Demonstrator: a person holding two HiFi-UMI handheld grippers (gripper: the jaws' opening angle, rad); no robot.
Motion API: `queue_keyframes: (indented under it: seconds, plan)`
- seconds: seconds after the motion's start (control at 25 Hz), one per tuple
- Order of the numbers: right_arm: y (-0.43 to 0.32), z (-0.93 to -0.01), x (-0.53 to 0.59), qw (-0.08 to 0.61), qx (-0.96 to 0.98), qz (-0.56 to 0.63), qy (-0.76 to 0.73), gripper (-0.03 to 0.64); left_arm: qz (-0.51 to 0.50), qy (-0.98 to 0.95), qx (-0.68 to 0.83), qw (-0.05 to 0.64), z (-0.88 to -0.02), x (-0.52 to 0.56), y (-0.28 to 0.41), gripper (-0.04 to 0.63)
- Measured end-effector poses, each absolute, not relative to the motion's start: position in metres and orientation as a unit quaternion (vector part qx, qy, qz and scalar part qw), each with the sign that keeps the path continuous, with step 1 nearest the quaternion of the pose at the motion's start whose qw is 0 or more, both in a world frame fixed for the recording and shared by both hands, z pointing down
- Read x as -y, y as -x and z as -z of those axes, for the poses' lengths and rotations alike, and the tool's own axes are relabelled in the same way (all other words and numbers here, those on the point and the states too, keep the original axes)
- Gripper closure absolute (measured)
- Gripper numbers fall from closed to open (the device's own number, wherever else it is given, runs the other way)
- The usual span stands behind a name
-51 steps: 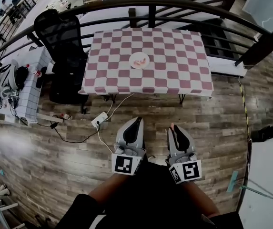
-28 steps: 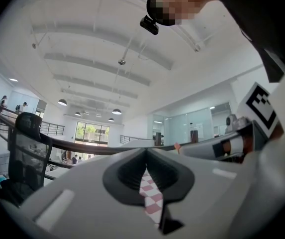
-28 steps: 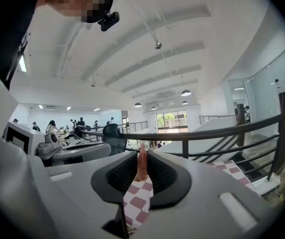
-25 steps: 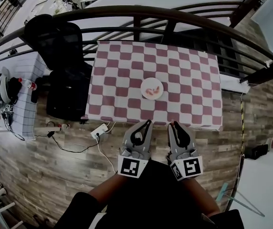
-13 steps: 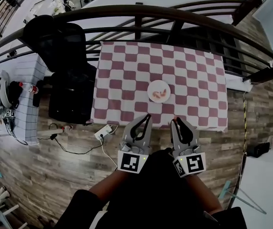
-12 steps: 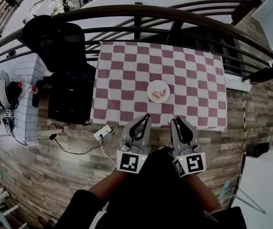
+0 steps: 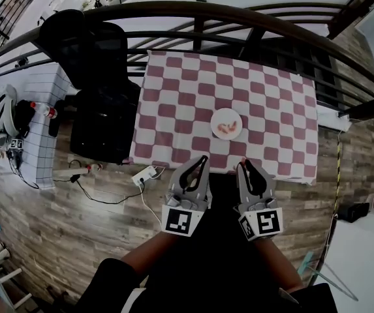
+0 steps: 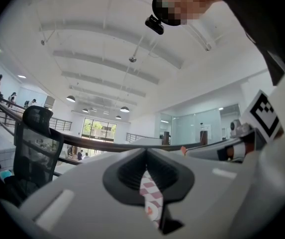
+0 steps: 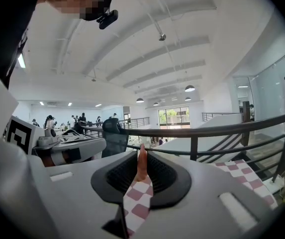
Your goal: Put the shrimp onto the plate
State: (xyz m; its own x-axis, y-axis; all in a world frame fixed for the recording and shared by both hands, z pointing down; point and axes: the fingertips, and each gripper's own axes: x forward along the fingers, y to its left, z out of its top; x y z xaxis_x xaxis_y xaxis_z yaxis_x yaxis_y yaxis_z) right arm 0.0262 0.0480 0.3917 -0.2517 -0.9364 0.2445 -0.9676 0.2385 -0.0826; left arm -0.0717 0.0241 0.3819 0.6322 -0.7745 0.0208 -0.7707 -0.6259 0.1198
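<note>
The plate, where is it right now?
In the head view the white plate sits about mid-width on the checkered table, somewhat toward its near edge, ahead of the right gripper.

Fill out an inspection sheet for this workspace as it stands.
Surface: table under a pink-and-white checkered cloth, lying flat.
Job's things: white plate carries some shrimp; one held shrimp is not yet on it.
Clutter: nothing seen on the cloth apart from the plate.
Grippers: left gripper shut and empty; right gripper shut on the held shrimp at its tips; both by the table's near edge.
Cables: power strip and loose leads on the wood floor, left of the grippers.
Surroundings: black chair, dark railing, cluttered side table.
</note>
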Motion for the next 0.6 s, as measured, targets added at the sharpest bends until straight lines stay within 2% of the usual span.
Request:
queue_keyframes:
  seconds: [0.6]
  plan:
    - [-0.029,-0.405,-0.006,0.078,0.789,-0.121,-0.597,0.56,0.025,-0.893,0.444,0.068,-0.388,0.012,0.076,0.588]
